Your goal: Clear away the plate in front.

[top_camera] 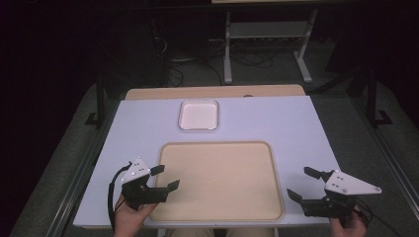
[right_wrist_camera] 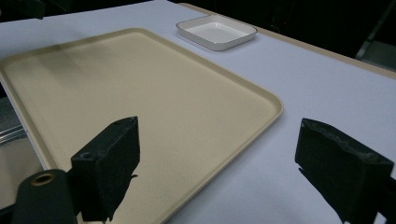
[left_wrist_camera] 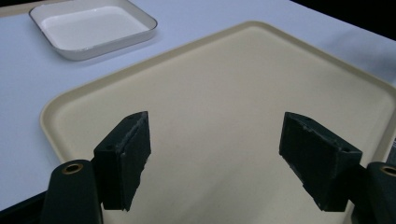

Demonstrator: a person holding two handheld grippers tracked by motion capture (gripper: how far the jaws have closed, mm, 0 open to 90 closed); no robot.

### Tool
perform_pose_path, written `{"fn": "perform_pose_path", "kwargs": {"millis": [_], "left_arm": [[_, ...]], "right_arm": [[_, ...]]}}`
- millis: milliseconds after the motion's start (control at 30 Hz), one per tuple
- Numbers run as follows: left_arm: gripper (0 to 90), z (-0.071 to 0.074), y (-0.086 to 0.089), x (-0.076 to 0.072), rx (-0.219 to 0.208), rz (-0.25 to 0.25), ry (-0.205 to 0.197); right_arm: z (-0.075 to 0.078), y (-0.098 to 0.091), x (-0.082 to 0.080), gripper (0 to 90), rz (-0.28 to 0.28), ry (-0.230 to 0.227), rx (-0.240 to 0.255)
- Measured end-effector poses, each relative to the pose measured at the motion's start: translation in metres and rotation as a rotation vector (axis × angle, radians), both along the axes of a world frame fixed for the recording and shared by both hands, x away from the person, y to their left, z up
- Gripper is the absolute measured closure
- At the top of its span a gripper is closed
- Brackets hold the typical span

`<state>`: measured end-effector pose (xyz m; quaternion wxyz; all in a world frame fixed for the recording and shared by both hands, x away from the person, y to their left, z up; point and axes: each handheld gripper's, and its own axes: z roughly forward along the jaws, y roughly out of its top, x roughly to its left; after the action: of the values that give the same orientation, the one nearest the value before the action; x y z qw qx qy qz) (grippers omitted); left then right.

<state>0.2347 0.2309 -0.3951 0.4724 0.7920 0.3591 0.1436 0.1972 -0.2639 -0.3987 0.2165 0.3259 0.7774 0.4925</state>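
Observation:
A large beige tray (top_camera: 220,180) lies empty on the white table, near the front edge. Behind it sits a small white square dish (top_camera: 198,114), also empty. My left gripper (top_camera: 165,177) hovers at the tray's left edge, jaws wide apart with nothing between them. My right gripper (top_camera: 303,183) is just off the tray's right edge, jaws spread and empty too. The left gripper view looks across the tray (left_wrist_camera: 224,116) with the dish (left_wrist_camera: 91,28) at upper left. In the right gripper view the tray (right_wrist_camera: 130,102) fills the left side and the dish (right_wrist_camera: 216,31) lies beyond it.
The white table top (top_camera: 276,123) has a wooden strip (top_camera: 212,92) along its far edge. Dark floor, cables and a metal stand (top_camera: 267,39) lie behind the table. A person's hands hold both grippers at the front edge.

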Motion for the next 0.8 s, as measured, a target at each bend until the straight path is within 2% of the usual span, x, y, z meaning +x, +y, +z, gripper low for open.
{"fn": "perform_pose_path", "kwargs": {"millis": [267,467,533,600,700,800], "left_arm": [[24.0,0.004,-0.006,0.01,0.0,-0.011,0.016],[23.9,0.003,-0.008,0.021,-0.002,0.016,0.036],[23.8,0.001,-0.006,0.026,-0.032,0.031,0.054],[23.9,-0.001,-0.006,0.03,-0.042,0.045,0.068],[23.9,-0.003,-0.006,0.037,-0.032,0.047,0.088],[28.3,-0.002,-0.007,0.044,-0.027,0.032,0.122]], "right_arm": [[0.001,-0.003,-0.002,13.0,-0.01,-0.007,0.01],[0.002,-0.005,-0.003,13.0,-0.018,-0.01,0.017],[0.002,-0.005,-0.003,12.9,-0.015,-0.017,0.018],[0.002,-0.004,-0.003,13.0,-0.013,-0.013,0.018],[0.001,-0.003,-0.002,13.0,-0.006,-0.01,0.017],[0.002,-0.003,-0.003,13.0,0.0,-0.013,0.03]]}}
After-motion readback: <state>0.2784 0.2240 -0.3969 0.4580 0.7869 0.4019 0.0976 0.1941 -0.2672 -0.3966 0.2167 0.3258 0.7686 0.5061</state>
